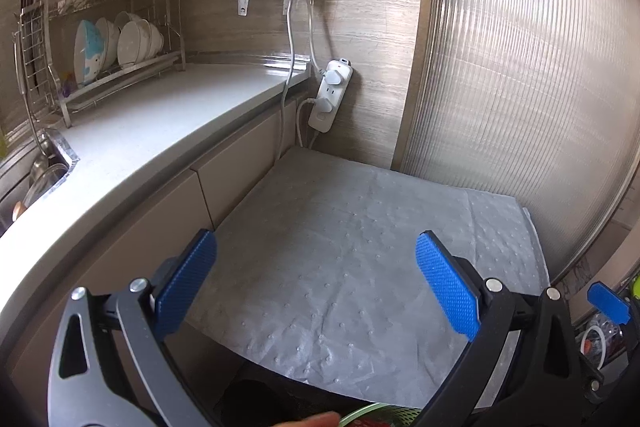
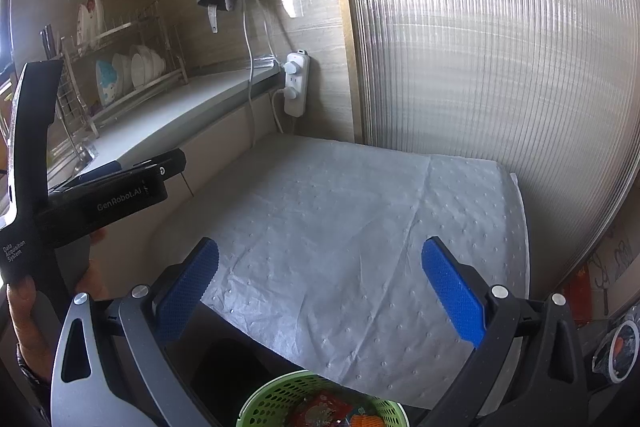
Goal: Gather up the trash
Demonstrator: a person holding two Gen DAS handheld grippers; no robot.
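You are holding both hand-held grippers, left [image 1: 316, 277] and right [image 2: 320, 281], with fingers apart and empty over the padded surface [image 2: 340, 227]. Trash is lying in the green basket [image 2: 272, 399] just below, likely already collected.

A dimpled mat [image 2: 352, 259] covers the low surface between the counter [image 1: 152, 131] on its left and the ribbed panel [image 2: 500, 67] on its right. The dish rack [image 1: 100, 39] stands on the counter. A perforated basket [image 2: 320, 403] sits at the mat's near edge, wrappers inside.
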